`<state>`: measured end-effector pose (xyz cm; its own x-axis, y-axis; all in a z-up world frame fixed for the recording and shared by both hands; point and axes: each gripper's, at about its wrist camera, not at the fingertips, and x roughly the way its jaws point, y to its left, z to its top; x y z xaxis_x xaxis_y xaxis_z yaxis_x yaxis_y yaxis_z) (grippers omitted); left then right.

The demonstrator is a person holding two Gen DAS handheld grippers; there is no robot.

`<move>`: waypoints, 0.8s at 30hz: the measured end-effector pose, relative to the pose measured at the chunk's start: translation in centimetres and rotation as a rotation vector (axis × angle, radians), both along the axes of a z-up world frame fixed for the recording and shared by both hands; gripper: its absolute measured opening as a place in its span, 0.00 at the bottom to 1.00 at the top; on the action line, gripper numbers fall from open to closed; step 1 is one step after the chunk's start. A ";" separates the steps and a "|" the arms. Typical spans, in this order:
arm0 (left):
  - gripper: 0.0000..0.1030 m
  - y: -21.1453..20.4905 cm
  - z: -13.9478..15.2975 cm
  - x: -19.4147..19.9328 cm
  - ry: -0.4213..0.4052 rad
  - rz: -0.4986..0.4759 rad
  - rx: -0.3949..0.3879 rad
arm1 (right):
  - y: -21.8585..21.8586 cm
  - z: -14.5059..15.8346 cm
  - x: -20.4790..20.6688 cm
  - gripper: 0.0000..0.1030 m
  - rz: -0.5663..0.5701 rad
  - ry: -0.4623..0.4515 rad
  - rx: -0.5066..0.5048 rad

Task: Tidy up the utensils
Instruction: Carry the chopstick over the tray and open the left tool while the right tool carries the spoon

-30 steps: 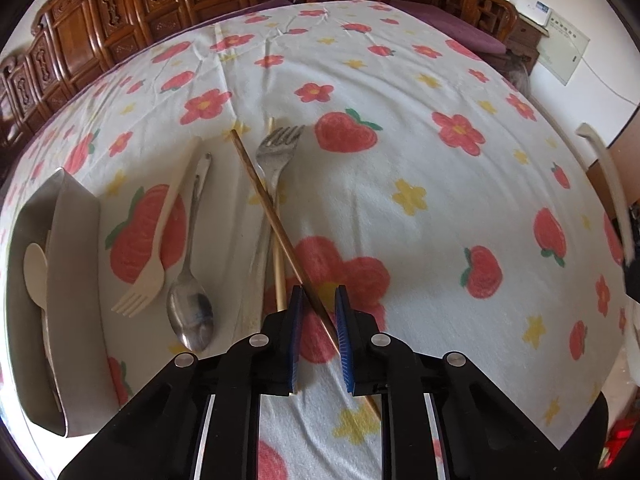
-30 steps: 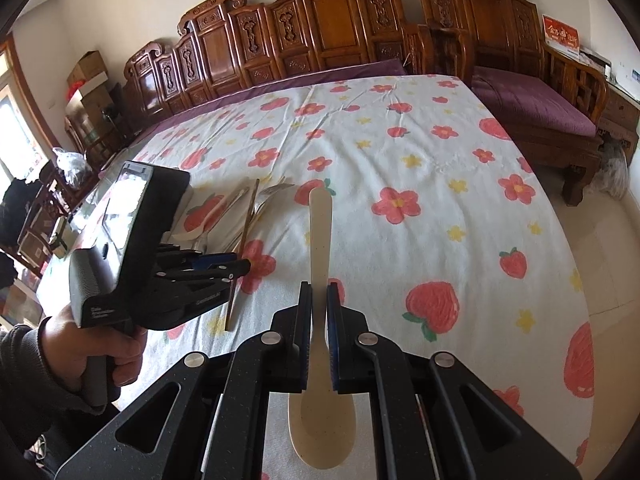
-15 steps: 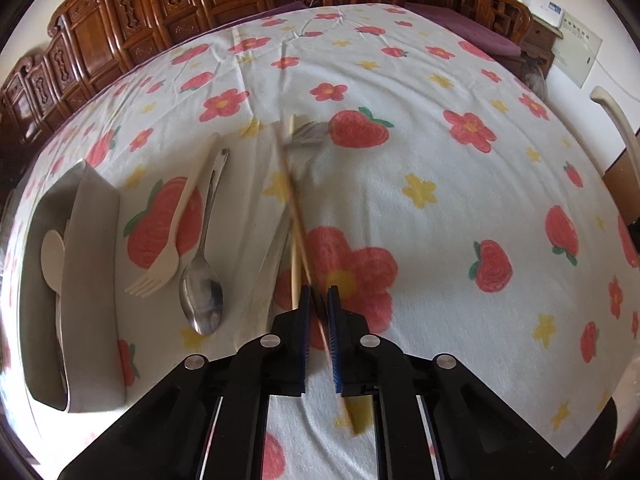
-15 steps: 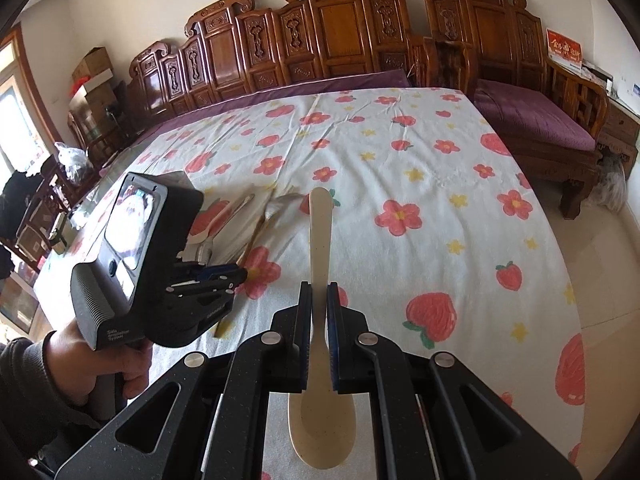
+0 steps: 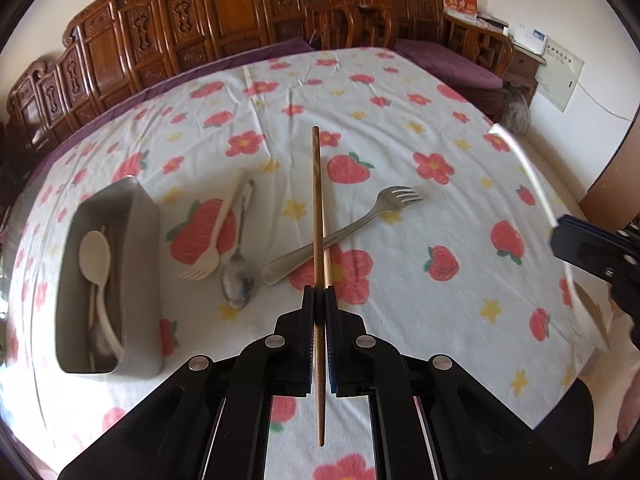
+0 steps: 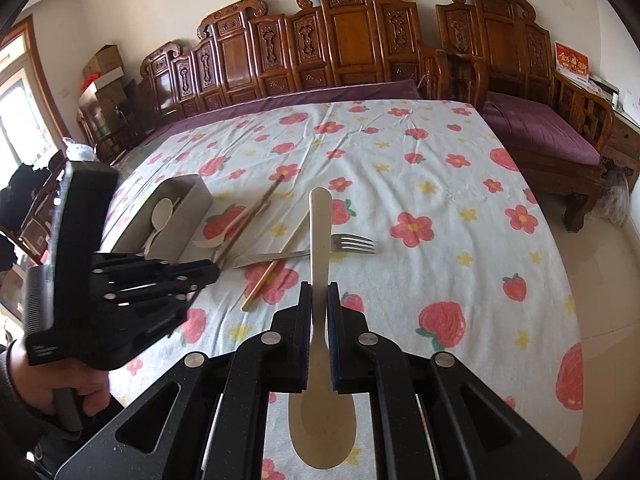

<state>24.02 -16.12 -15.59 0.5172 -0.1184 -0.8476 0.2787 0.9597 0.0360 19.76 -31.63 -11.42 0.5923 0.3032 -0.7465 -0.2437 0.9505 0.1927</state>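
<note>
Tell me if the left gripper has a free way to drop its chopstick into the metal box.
Probably yes: the left gripper is shut on the dark chopstick, and the metal box lies open-topped to its left, nothing between.

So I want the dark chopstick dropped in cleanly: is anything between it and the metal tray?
Nothing visible blocks the way. The left gripper holds the dark chopstick lifted above the cloth; the cream fork and metal spoon lie flat below that path. The metal tray is open-topped, with a cream spoon inside.
</note>
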 end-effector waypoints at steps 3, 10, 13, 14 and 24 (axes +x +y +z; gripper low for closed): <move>0.04 0.7 1.3 -0.8 -0.022 0.003 -0.008 | 0.2 0.1 -0.1 0.09 0.005 -0.004 0.003; 0.04 2.4 3.6 -2.3 -0.069 0.010 -0.015 | 0.8 0.4 -0.5 0.09 0.018 -0.017 -0.005; 0.04 3.4 4.3 -2.8 -0.080 0.015 -0.023 | 1.0 0.3 -0.6 0.09 0.022 -0.016 -0.004; 0.04 3.6 4.6 -2.9 -0.082 0.017 -0.028 | 1.1 0.2 -0.6 0.09 0.025 -0.014 -0.004; 0.04 7.4 5.8 -3.3 -0.116 0.039 -0.060 | 2.7 -0.2 -0.8 0.09 0.053 -0.011 -0.009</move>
<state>20.69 -8.73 -9.77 0.6164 -0.1449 -0.7740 0.2383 0.9711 0.0080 18.91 -28.88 -11.67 0.5835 0.3272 -0.7433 -0.2956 0.9380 0.1809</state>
